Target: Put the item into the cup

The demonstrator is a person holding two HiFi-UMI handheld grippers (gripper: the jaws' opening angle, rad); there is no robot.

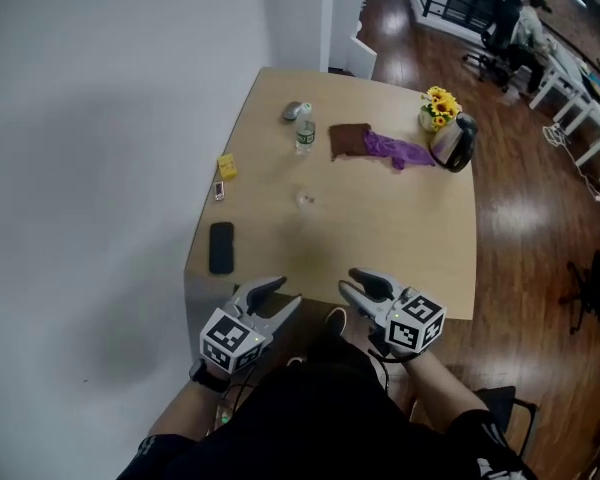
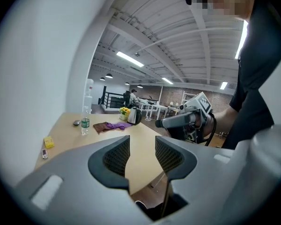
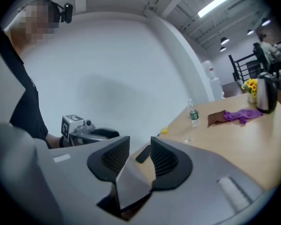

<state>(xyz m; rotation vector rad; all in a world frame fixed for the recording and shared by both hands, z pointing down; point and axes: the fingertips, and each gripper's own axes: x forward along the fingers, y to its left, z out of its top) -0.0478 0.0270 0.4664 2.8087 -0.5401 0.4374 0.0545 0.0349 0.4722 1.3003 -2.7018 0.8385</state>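
Note:
A small clear cup (image 1: 306,200) stands near the middle of the light wooden table (image 1: 400,238); it is faint in the right gripper view too (image 3: 187,139). Along the table's left side lie a yellow box (image 1: 227,167), a small stick-like item (image 1: 219,191) and a black phone (image 1: 221,247). My left gripper (image 1: 278,296) and right gripper (image 1: 350,282) hover side by side over the near edge, well short of the cup. Both are open with nothing between the jaws (image 2: 143,146) (image 3: 140,151). Each gripper shows in the other's view: the right gripper (image 2: 187,121), the left gripper (image 3: 86,132).
At the far end are a water bottle (image 1: 305,133), a grey object (image 1: 293,111), a brown cloth (image 1: 350,140), a purple cloth (image 1: 398,151), a dark kettle (image 1: 454,143) and yellow flowers (image 1: 439,106). A white wall runs along the left. Wooden floor lies to the right.

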